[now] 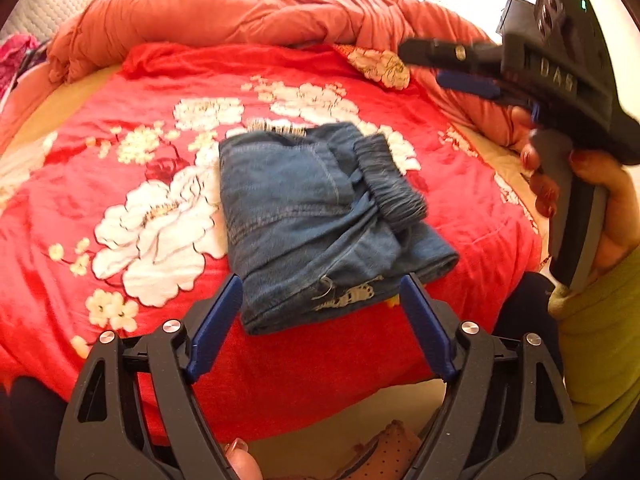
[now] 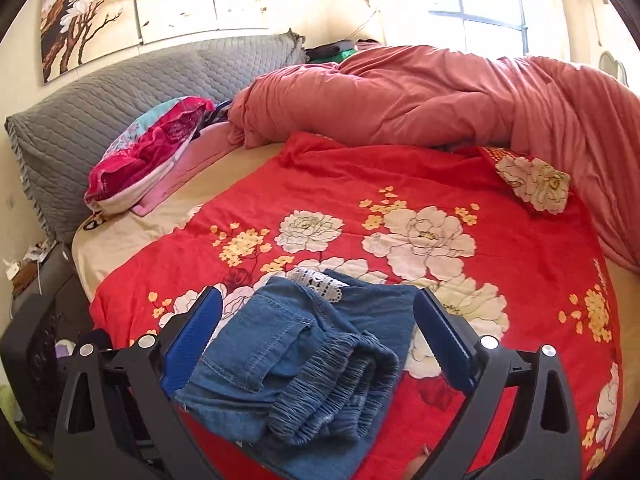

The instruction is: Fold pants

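Observation:
Blue denim pants (image 1: 316,220) lie folded in a compact bundle on the red floral blanket (image 1: 140,128), the elastic waistband on top at the right. My left gripper (image 1: 322,292) is open and empty, its blue pads at the bundle's near edge. My right gripper (image 1: 448,68) hangs above the bed at the upper right, held in a hand; its jaws look open and empty. In the right wrist view the pants (image 2: 296,364) lie between and below the open right gripper (image 2: 318,312), with lace trim at the far edge.
A bunched salmon duvet (image 2: 420,96) lies across the far side of the bed. A grey quilted headboard (image 2: 120,92) and a pink patterned pillow (image 2: 148,148) are at the left. A window (image 2: 480,4) is behind. The bed edge is near me.

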The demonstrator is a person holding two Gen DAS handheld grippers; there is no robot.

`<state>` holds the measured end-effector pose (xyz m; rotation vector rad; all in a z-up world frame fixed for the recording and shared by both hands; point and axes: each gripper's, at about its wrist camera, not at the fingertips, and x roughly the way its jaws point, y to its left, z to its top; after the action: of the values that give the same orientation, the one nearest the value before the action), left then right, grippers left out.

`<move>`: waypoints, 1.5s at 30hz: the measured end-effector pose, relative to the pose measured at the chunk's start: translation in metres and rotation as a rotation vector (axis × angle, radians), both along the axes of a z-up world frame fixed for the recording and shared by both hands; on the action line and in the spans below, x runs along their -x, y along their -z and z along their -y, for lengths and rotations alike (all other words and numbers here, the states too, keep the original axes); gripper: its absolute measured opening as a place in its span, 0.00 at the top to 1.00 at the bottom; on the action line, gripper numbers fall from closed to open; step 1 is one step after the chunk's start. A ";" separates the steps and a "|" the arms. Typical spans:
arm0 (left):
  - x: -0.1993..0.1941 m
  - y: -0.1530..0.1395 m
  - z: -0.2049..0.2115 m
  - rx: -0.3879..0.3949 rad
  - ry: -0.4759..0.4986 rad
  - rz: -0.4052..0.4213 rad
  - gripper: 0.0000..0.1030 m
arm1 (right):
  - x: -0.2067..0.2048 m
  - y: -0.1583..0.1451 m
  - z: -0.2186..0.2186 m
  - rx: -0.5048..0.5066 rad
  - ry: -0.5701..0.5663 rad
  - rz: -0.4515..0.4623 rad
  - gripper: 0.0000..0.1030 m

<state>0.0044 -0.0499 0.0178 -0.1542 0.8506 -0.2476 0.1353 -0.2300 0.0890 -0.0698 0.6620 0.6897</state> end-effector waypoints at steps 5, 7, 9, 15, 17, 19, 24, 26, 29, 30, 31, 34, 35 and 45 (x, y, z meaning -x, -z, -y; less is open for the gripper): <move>0.000 -0.012 -0.002 -0.011 -0.012 0.030 0.21 | 0.010 0.000 0.022 -0.036 0.045 0.001 0.05; -0.002 -0.015 -0.003 -0.015 -0.017 0.038 0.20 | 0.013 0.000 0.029 -0.045 0.060 0.000 0.05; -0.004 -0.019 -0.005 -0.017 -0.025 0.045 0.16 | 0.017 0.001 0.036 -0.055 0.076 -0.001 0.05; -0.011 -0.025 -0.008 -0.029 -0.045 0.062 0.14 | 0.024 0.004 0.052 -0.079 0.105 -0.007 0.05; -0.013 -0.026 -0.009 -0.034 -0.049 0.063 0.14 | 0.027 0.007 0.056 -0.077 0.116 -0.007 0.05; -0.015 -0.024 -0.009 -0.038 -0.054 0.062 0.14 | 0.027 0.010 0.059 -0.081 0.124 -0.010 0.05; -0.027 -0.016 -0.011 -0.054 -0.064 0.046 0.14 | 0.024 0.025 0.064 -0.098 0.134 -0.057 0.05; -0.033 -0.013 -0.012 -0.055 -0.073 0.035 0.14 | 0.022 0.032 0.064 -0.097 0.138 -0.073 0.05; -0.042 -0.006 -0.016 -0.056 -0.083 0.022 0.13 | 0.017 0.044 0.064 -0.094 0.143 -0.104 0.05; -0.045 -0.003 -0.017 -0.057 -0.087 0.017 0.13 | 0.016 0.048 0.064 -0.091 0.146 -0.116 0.05; -0.048 0.000 -0.019 -0.057 -0.092 0.008 0.13 | 0.014 0.053 0.063 -0.088 0.148 -0.132 0.05; -0.058 0.010 -0.025 -0.047 -0.110 -0.023 0.13 | 0.007 0.067 0.061 -0.085 0.150 -0.175 0.05; -0.062 0.014 -0.028 -0.038 -0.117 -0.034 0.13 | 0.006 0.070 0.060 -0.086 0.152 -0.185 0.05; -0.081 0.039 -0.042 0.052 -0.129 -0.093 0.13 | -0.014 0.107 0.064 -0.157 0.170 -0.340 0.05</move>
<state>0.0851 -0.0083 -0.0208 -0.2700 0.9228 -0.1425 0.1490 -0.2940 -0.0179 0.2513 0.9249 0.5916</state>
